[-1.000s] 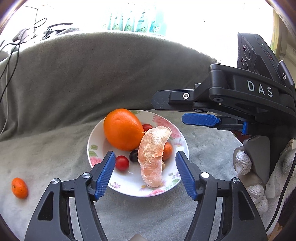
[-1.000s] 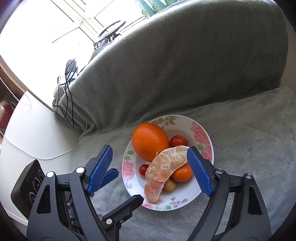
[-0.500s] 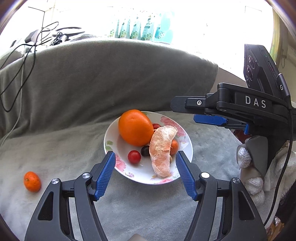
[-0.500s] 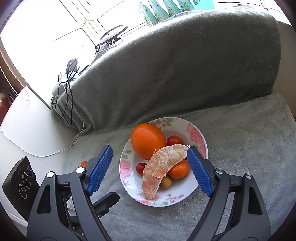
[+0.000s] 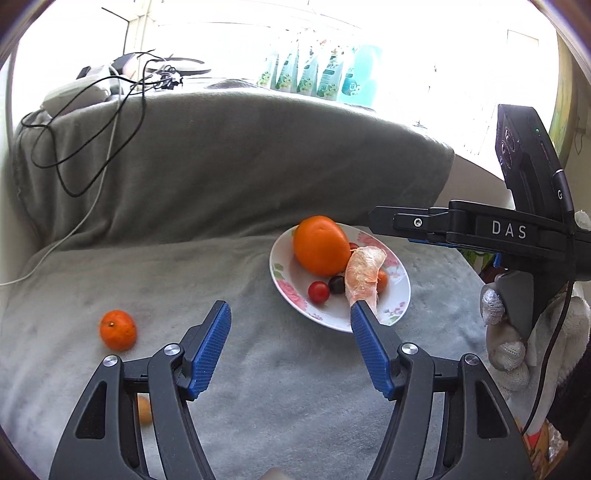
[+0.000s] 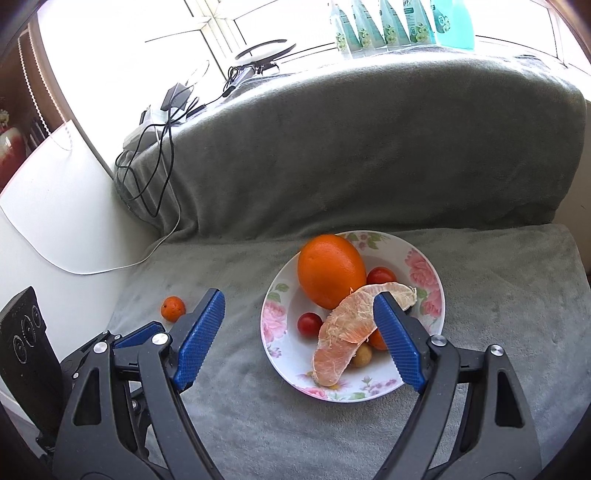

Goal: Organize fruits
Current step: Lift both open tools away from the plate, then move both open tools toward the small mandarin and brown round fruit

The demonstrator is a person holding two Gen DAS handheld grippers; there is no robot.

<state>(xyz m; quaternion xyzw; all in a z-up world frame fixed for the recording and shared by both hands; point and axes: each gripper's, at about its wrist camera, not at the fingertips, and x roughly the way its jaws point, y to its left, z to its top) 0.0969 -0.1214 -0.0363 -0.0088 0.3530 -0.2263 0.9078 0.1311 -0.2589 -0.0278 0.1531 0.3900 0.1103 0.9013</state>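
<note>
A floral plate [image 5: 397,293] [image 6: 275,321] on the grey blanket holds a large orange [image 5: 320,245] [image 6: 330,270], a peeled pomelo segment [image 5: 362,275] [image 6: 347,328], cherry tomatoes [image 5: 318,291] [image 6: 309,324], a dark grape [image 5: 336,284] and other small fruits. A mandarin [image 5: 118,329] [image 6: 173,307] lies loose on the blanket left of the plate. A small orange fruit [image 5: 144,409] shows under my left gripper. My left gripper [image 5: 290,345] is open and empty, between mandarin and plate. My right gripper [image 6: 299,338] is open and empty above the plate's left side; it also shows in the left wrist view [image 5: 436,230].
The blanket-covered sofa back [image 5: 240,155] [image 6: 369,147] rises behind the plate. Cables and chargers [image 5: 110,110] [image 6: 159,147] hang over its left end. Bottles [image 5: 317,75] [image 6: 391,26] stand on the sill behind. A white surface [image 6: 55,206] lies to the left.
Both grippers have drawn back from the plate, still open. The left view has swung left, so the plate now sits to the right and the loose mandarin is closer.
</note>
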